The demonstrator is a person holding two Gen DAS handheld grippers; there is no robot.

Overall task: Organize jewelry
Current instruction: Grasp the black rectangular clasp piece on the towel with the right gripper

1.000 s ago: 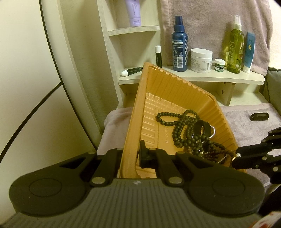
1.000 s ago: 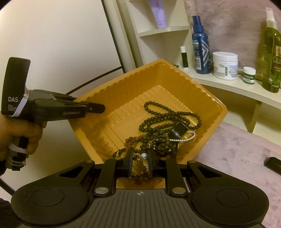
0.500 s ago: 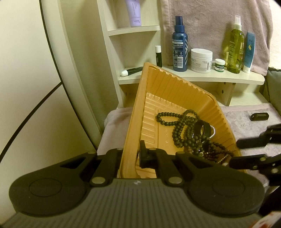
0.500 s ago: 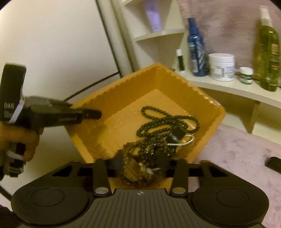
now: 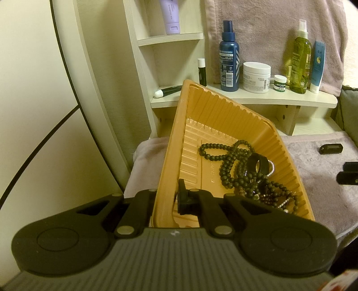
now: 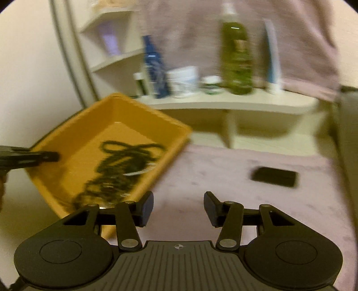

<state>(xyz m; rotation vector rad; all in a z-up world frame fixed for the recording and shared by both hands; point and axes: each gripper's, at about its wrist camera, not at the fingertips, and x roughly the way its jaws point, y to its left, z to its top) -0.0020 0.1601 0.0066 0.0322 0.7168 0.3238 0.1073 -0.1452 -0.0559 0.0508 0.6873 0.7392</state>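
Right hand-held gripper empty, jaws apart; orange tray left, blurred.

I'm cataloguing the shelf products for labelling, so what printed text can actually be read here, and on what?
"MENTHOLATUM" and "LIP BALM": small green-and-white jar.
"CREAM": white jar; its brand line is too small to read.
Blue spray bottle, green bottle, blue tube, lilac tube: print too small.
Right wrist view: all blurred.

- The pink cloth right of the yellow tray is bare, so there is room to pass.
- A small black box lies on it, farther right.
- Bottles crowd the shelf behind.
- Black beads fill the tray's low corner.
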